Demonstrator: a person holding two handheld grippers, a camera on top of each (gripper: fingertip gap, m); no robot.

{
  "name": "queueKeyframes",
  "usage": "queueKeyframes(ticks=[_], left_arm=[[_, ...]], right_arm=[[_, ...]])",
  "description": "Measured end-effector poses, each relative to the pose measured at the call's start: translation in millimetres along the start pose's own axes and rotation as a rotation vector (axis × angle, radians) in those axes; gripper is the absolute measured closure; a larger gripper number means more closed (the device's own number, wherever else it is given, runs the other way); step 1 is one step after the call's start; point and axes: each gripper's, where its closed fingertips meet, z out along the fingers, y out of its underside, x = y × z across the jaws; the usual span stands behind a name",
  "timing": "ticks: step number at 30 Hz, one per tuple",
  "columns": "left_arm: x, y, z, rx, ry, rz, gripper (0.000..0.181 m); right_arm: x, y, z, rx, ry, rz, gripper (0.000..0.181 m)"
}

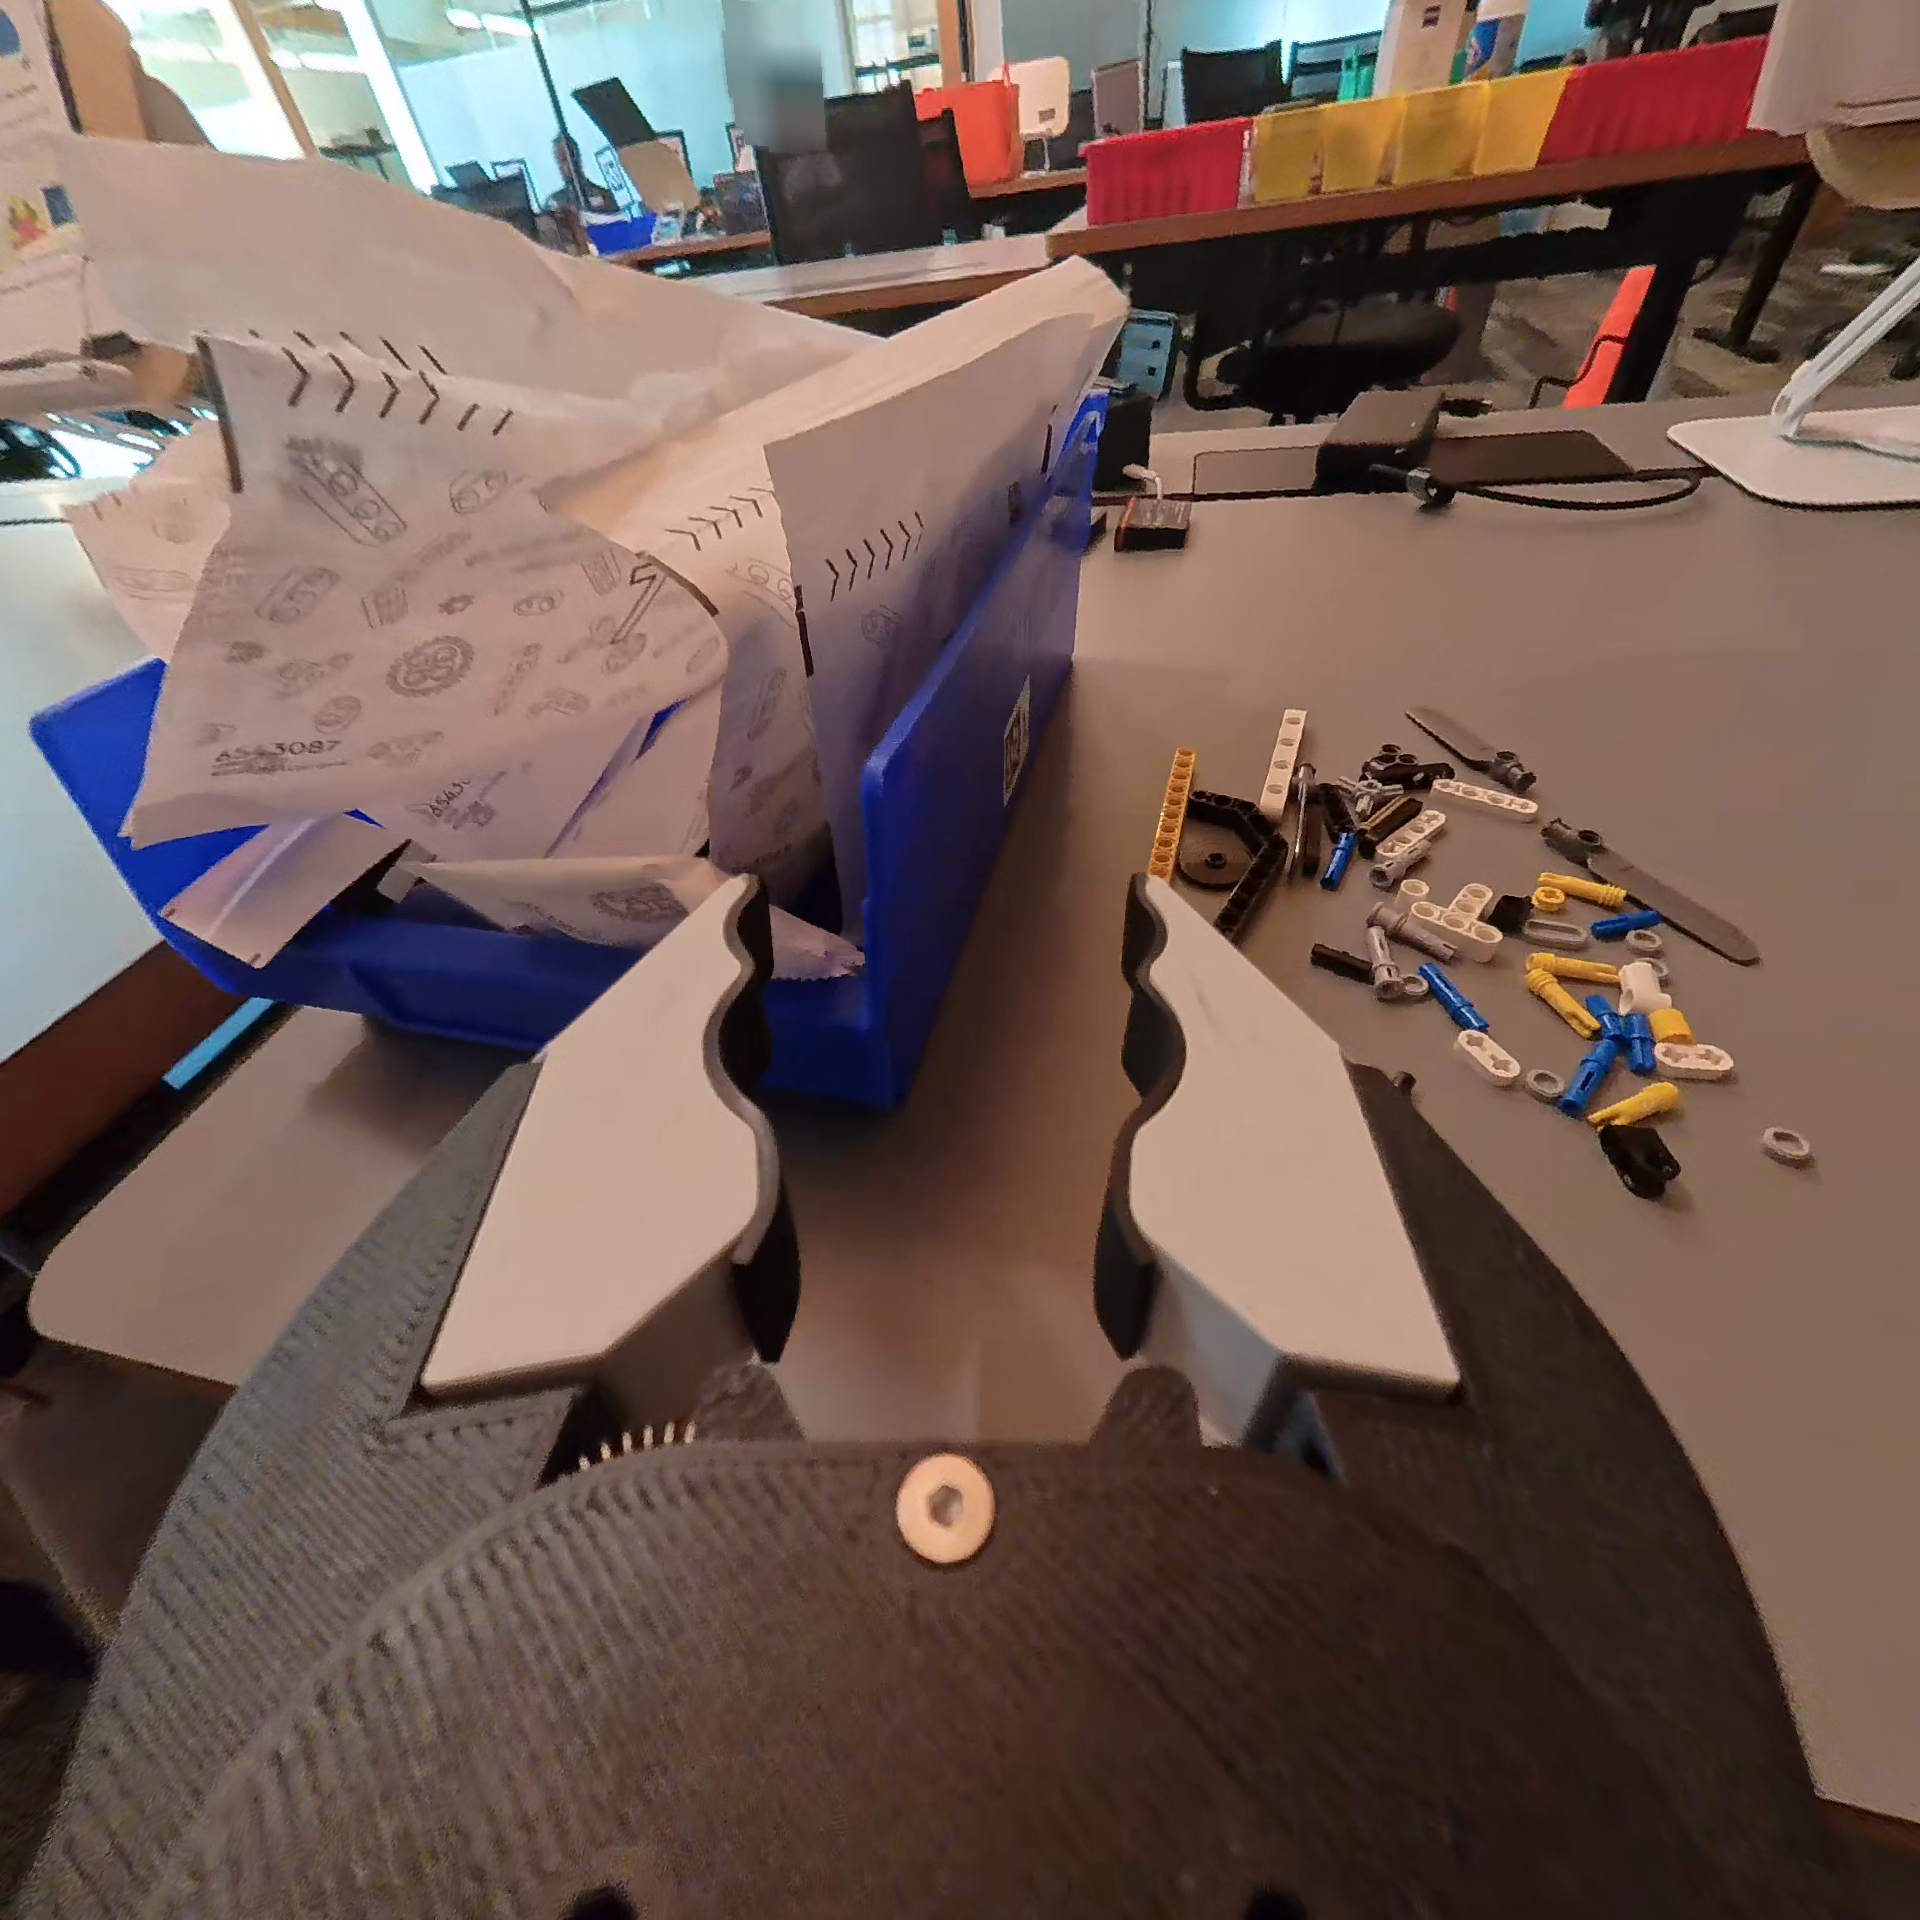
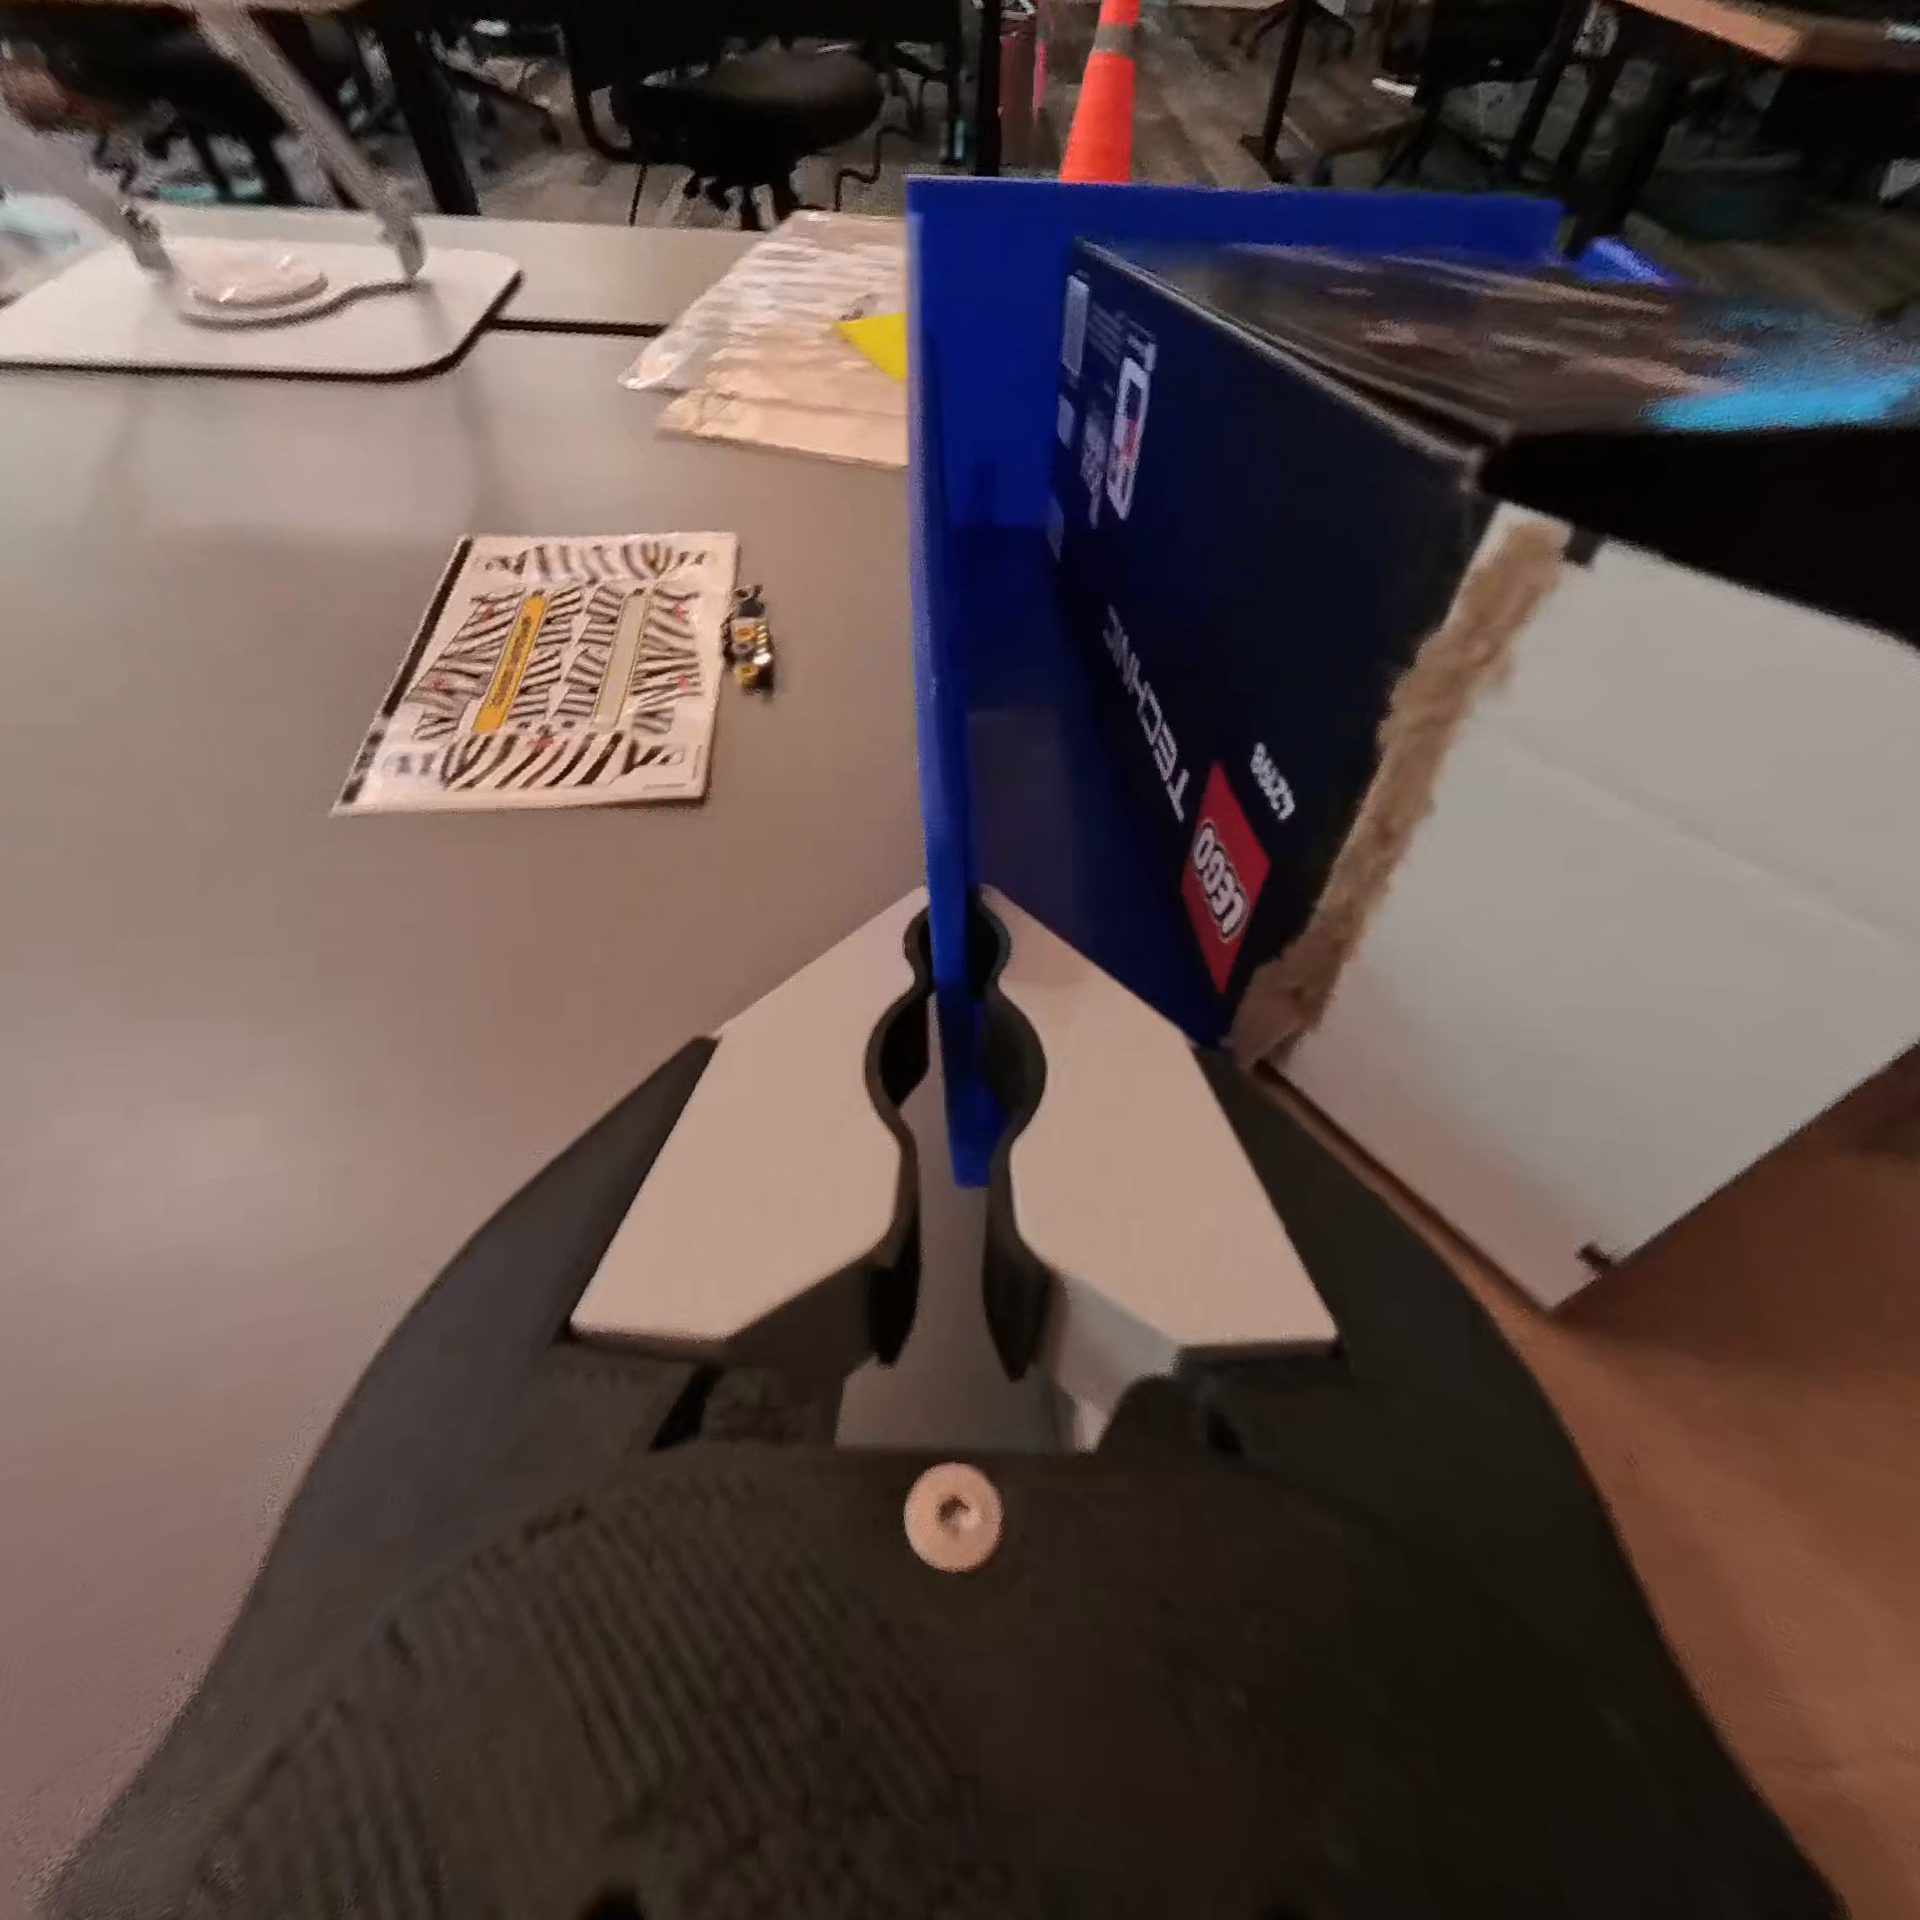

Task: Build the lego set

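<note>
Tabletop: right tongs [image 2: 954, 977] clamp blue bin wall [image 2: 977, 582].

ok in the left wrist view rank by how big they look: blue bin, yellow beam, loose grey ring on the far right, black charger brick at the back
1. blue bin
2. black charger brick, though it sits farther back, so its lead over the beam is unsure
3. yellow beam
4. loose grey ring

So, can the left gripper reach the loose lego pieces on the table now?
Probably yes. The left gripper is open and empty, and the lego pieces lie uncovered on the grey table just to its right. The blue bin stands to the left, not between them.
</note>
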Motion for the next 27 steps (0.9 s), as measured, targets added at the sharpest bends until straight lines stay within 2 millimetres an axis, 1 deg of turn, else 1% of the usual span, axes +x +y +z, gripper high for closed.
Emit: queueKeyframes(ticks=[4, 7, 9, 13, 16, 17, 18, 19, 20, 22, 23, 25, 26, 27], left_arm=[[-0.2, -0.9, -3.9, 0.014, 0.0, -0.003, 0.118], [-1.1, 1.4, -5.5, 0.011, 0.005, -0.015, 0.119], [-1.3, 1.1, -5.8, 0.017, 0.009, -0.028, 0.12], [0.2, 0.0, -4.3, 0.025, 0.022, -0.049, 0.12], [-0.7, -1.8, -7.2, 0.029, 0.013, -0.039, 0.119], [-1.0, -2.3, -8.5, 0.027, 0.014, -0.045, 0.119], [-1.4, -2.1, -9.5, 0.021, 0.016, -0.054, 0.117], [-3.1, -1.1, -10.2, 0.012, 0.01, -0.061, 0.116], [-5.8, 0.0, -10.8, 0.004, -0.001, -0.063, 0.116], [-10.7, 0.0, -12.4, 0.01, -0.025, -0.063, 0.115], [-13.6, -0.9, -12.7, 0.019, -0.042, -0.067, 0.114], [-14.9, -4.9, -11.8, 0.048, -0.045, -0.084, 0.114], [-14.3, -6.0, -10.8, 0.056, -0.041, -0.092, 0.113], [-13.5, -4.9, -9.9, 0.049, -0.04, -0.095, 0.113]], right_arm=[[-14.5, 5.0, -13.7, -0.021, -0.046, -0.06, 0.181], [-17.1, 8.4, -24.4, -0.027, -0.078, -0.019, 0.181], [-16.9, 8.1, -22.7, -0.02, -0.076, 0.022, 0.181], [-21.4, 6.1, -15.8, -0.007, -0.04, -0.055, 0.181], [-20.5, 6.3, -17.6, 0.003, -0.042, -0.017, 0.181], [-18.8, 6.9, -20.6, 0.003, -0.041, 0.003, 0.171], [-17.4, 6.8, -25.4, 0.009, -0.04, 0.021, 0.149], [-18.1, 4.6, -32.2, 0.037, -0.045, 0.04, 0.131], [-21.4, 0.4, -40.6, 0.083, -0.059, 0.062, 0.123], [-36.1, -11.4, -60.1, 0.185, -0.106, 0.075, 0.118], [-43.6, -21.0, -68.6, 0.247, -0.116, 0.044, 0.125], [-55.2, -39.9, -77.5, 0.346, -0.096, -0.04, 0.134], [-65.9, -45.2, -79.1, 0.372, -0.121, -0.057, 0.139], [-80.9, -48.2, -80.0, 0.392, -0.183, -0.044, 0.143]])
